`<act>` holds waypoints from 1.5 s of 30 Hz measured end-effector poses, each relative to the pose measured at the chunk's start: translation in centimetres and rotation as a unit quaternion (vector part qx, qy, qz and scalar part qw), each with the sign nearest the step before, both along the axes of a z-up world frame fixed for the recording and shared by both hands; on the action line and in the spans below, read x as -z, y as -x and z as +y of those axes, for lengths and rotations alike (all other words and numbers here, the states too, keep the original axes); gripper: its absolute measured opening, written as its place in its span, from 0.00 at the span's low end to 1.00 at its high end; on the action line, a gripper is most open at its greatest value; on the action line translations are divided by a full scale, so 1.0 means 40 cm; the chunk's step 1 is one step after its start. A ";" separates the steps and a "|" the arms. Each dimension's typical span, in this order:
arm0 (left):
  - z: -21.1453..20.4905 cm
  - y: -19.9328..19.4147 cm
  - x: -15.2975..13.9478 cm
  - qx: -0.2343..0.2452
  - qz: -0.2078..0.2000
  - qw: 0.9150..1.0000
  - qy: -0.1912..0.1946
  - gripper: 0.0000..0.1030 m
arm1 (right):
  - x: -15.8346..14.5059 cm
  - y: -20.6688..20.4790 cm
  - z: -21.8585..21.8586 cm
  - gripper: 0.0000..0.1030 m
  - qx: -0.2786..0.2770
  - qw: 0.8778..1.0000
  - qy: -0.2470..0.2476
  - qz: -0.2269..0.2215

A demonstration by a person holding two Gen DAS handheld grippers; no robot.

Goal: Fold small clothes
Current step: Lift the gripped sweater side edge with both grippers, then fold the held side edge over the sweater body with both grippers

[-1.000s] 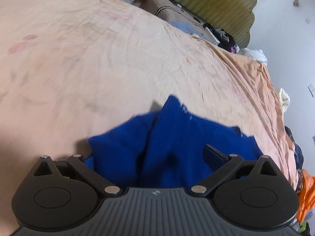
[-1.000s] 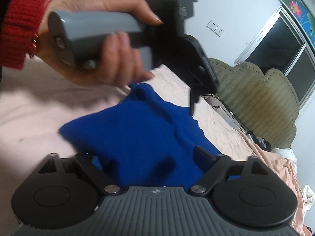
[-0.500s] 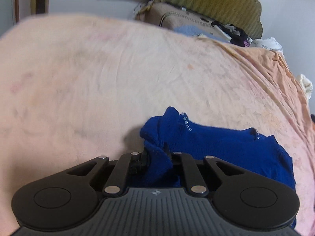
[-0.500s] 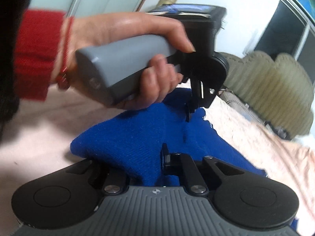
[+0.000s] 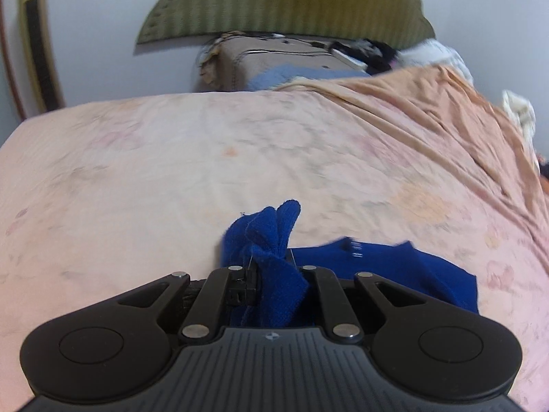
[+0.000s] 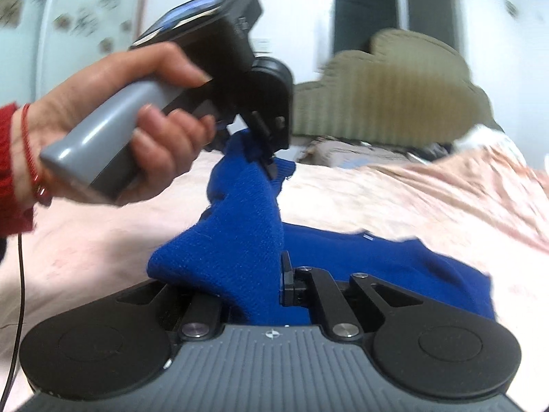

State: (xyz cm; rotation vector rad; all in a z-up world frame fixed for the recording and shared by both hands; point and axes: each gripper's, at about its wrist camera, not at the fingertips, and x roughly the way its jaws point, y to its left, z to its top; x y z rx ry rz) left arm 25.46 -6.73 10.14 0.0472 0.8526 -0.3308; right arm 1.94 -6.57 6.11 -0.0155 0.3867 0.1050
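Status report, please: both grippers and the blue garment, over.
Left gripper and right gripper both shut on blue garment. One edge lifted off the bed. Nothing in the way.

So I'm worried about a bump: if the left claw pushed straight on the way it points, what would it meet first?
Probably just the pink bedsheet beyond the blue garment the left claw grips; depth is unclear.
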 end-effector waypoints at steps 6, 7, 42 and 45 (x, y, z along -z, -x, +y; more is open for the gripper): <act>-0.230 0.034 0.039 0.052 -0.018 0.997 -0.046 0.10 | 0.047 0.013 -0.171 0.09 0.049 0.997 -0.062 0.014; -0.263 0.040 0.050 0.059 -0.019 0.997 -0.053 0.10 | 0.055 0.020 -0.194 0.09 0.058 0.996 -0.068 0.016; -0.117 0.317 0.075 0.071 -0.093 0.989 -0.089 0.73 | 0.264 0.052 -0.570 0.24 0.070 0.875 -0.476 0.043; -0.068 0.389 0.100 0.073 -0.088 0.990 -0.088 0.74 | 0.264 0.062 -0.575 0.17 0.079 0.873 -0.480 0.044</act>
